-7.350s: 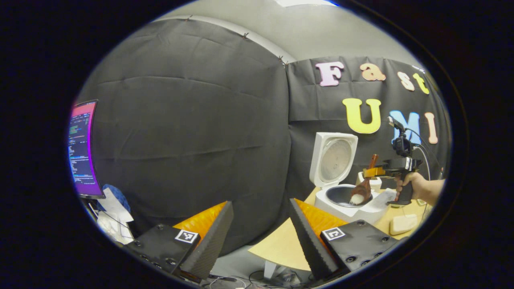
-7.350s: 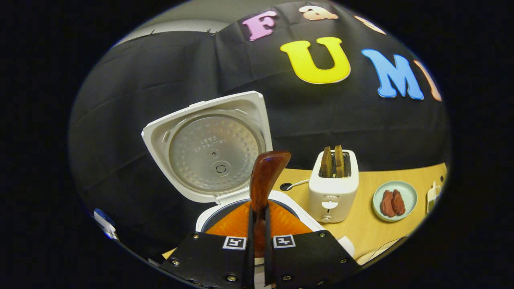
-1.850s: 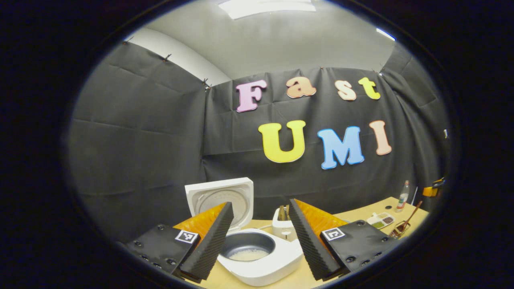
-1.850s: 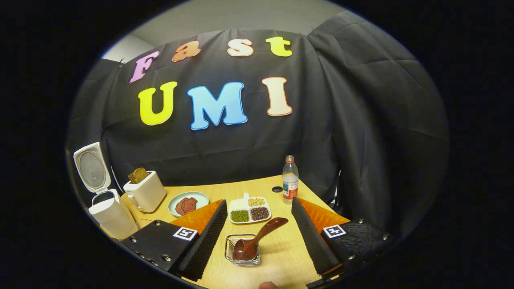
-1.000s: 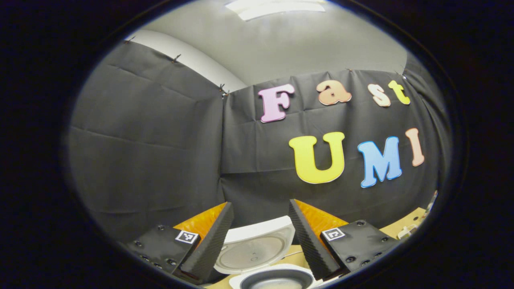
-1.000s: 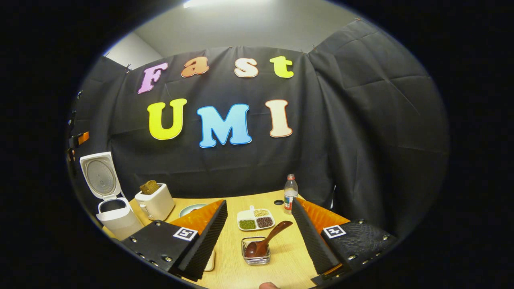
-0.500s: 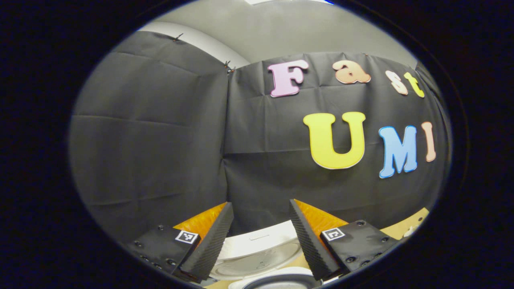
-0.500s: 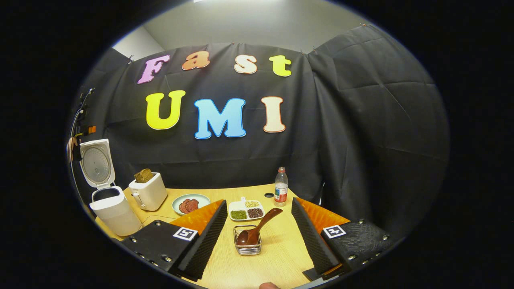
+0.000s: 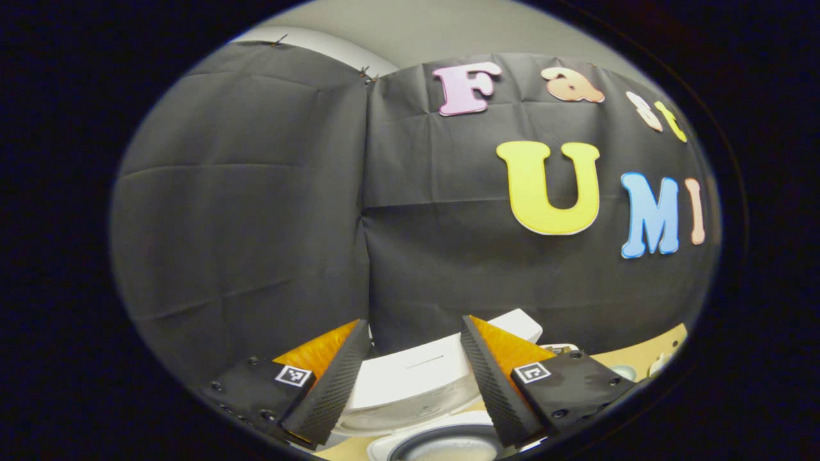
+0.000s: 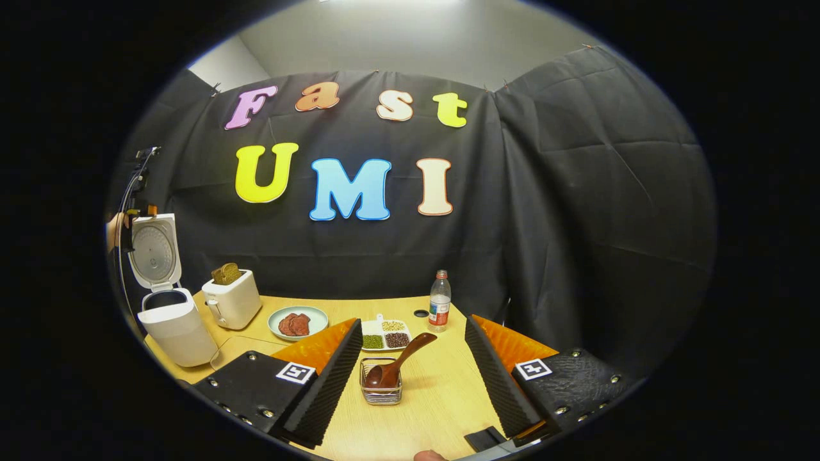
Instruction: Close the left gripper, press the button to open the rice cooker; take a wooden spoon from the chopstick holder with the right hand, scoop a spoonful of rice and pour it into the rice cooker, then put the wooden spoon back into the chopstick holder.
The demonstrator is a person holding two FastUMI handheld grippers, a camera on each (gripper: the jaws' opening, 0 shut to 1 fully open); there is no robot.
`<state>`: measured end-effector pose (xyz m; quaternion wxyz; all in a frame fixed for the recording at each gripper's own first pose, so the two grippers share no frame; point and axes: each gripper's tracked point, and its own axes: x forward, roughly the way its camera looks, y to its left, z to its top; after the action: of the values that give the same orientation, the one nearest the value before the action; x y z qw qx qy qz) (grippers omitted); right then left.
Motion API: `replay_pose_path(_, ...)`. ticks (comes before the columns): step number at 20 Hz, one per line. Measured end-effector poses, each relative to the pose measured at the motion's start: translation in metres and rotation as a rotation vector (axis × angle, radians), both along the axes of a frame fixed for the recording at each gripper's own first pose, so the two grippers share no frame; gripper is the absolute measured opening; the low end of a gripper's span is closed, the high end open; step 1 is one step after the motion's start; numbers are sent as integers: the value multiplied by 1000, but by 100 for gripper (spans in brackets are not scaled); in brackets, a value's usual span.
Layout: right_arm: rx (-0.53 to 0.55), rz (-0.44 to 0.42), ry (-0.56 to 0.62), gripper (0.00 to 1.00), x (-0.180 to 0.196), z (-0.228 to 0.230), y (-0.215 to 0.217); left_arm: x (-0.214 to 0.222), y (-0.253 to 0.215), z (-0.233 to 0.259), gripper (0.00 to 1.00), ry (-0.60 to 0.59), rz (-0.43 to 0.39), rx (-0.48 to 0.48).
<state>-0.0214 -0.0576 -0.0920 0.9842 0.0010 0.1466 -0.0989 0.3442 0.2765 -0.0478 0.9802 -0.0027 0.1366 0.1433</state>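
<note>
The white rice cooker (image 10: 173,326) stands at the table's left end with its lid (image 10: 154,253) raised. My left gripper (image 10: 142,211) hovers at the lid's top edge. In the left gripper view that gripper (image 9: 414,323) is open, the lid's (image 9: 416,378) top edge lies low between its fingers, and the pot's rim (image 9: 442,442) shows beneath. The wooden spoon (image 10: 400,358) leans bowl-down in the wire chopstick holder (image 10: 381,390). My right gripper (image 10: 413,378) is open just in front of the holder, touching neither.
On the wooden table (image 10: 435,410) stand a white toaster (image 10: 230,298) with bread, a plate of meat (image 10: 298,322), a divided dish of beans (image 10: 384,338) and a plastic bottle (image 10: 439,309). A hand (image 10: 114,234) shows beside the cooker's lid.
My left gripper has closed in on the raised lid, whose top edge now sits between its fingers. My right gripper, open, has backed off a little; the spoon stays in the holder.
</note>
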Motion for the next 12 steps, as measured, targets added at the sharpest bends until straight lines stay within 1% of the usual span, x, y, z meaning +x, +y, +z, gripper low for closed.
replay_pose_path(1, -1, 6, 0, 98, 0, 0, -1, 0, 0, 2, 98, 4, 4, -16)
replay_pose_path(2, -1, 12, 0, 98, 1, 0, -3, -3, -1, 3, 99, 3, 5, -29)
replay_pose_path(6, -4, 37, -4, 98, 6, 1, -9, -16, -14, 0, 99, 22, -3, -40)
replay_pose_path(7, 0, 43, -5, 98, 8, 1, -9, -21, -19, 0, 96, 22, -4, -49)
replay_pose_path(10, 2, 70, -6, 98, 11, 0, -9, -38, -33, 1, 96, 11, -9, -68)
replay_pose_path(11, -4, 77, -3, 98, 11, -1, -10, -44, -39, 0, 99, 6, -13, -66)
replay_pose_path(12, -8, 82, -1, 98, 12, -2, -13, -50, -46, 0, 99, 3, -14, -61)
